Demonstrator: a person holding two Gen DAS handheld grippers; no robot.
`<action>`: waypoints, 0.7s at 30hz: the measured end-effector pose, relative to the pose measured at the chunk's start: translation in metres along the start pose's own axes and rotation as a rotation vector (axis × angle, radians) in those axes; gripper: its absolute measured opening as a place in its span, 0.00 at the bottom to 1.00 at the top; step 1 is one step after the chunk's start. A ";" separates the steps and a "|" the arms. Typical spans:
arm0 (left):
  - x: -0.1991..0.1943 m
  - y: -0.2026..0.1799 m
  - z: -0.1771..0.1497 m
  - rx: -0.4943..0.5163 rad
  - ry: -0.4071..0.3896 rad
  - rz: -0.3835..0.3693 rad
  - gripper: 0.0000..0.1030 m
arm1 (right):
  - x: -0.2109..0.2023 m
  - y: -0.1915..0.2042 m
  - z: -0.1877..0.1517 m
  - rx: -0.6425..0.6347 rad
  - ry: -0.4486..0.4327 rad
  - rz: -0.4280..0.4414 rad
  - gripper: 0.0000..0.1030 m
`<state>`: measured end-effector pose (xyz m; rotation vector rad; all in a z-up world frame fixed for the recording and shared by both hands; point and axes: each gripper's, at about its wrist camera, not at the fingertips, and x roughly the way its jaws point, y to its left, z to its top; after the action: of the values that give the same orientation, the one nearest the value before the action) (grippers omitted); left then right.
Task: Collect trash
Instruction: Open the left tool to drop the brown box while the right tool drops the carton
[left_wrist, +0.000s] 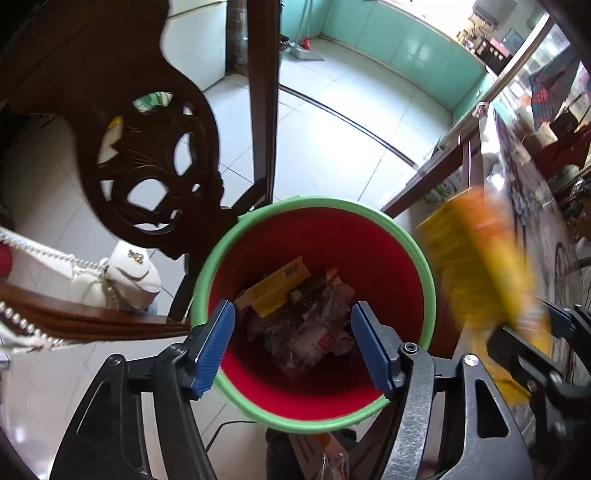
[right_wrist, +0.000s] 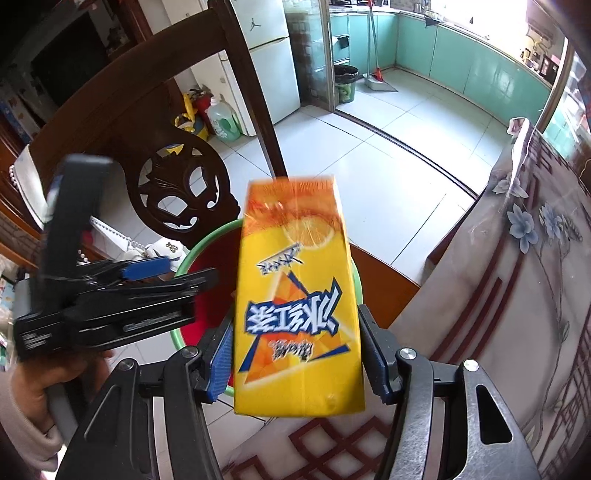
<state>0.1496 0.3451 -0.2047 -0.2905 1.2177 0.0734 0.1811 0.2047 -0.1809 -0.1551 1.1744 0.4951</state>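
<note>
A red bin with a green rim (left_wrist: 424, 258) stands on the floor, holding crumpled wrappers (left_wrist: 314, 325) and a yellow packet (left_wrist: 277, 288). My left gripper (left_wrist: 293, 347) hangs open right above the bin's mouth, nothing between its blue pads (left_wrist: 216, 343). My right gripper (right_wrist: 295, 354) is shut on a tall yellow iced-tea carton (right_wrist: 299, 306), held upright beside the bin; the carton (left_wrist: 476, 266) shows blurred at the right of the left wrist view. The bin's green rim (right_wrist: 207, 240) peeks out behind the carton, and the left gripper (right_wrist: 155, 273) is in front of it.
A dark carved wooden chair (left_wrist: 147, 166) stands left of the bin, with a white cap (left_wrist: 133, 273) on its seat. A table with a flowered cloth (right_wrist: 517, 295) is on the right. White tiled floor (left_wrist: 351, 147) stretches beyond toward a kitchen.
</note>
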 end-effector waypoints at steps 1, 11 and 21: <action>-0.004 0.002 -0.001 -0.007 -0.009 -0.001 0.66 | -0.001 0.000 0.000 0.000 -0.002 -0.002 0.57; -0.055 -0.001 -0.019 -0.025 -0.112 -0.015 0.85 | -0.057 -0.008 -0.011 0.063 -0.115 -0.002 0.59; -0.120 -0.069 -0.073 0.061 -0.294 -0.108 1.00 | -0.164 -0.039 -0.068 0.094 -0.271 -0.079 0.71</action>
<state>0.0556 0.2712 -0.1037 -0.2808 0.9090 -0.0150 0.0932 0.0978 -0.0636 -0.0507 0.9201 0.3770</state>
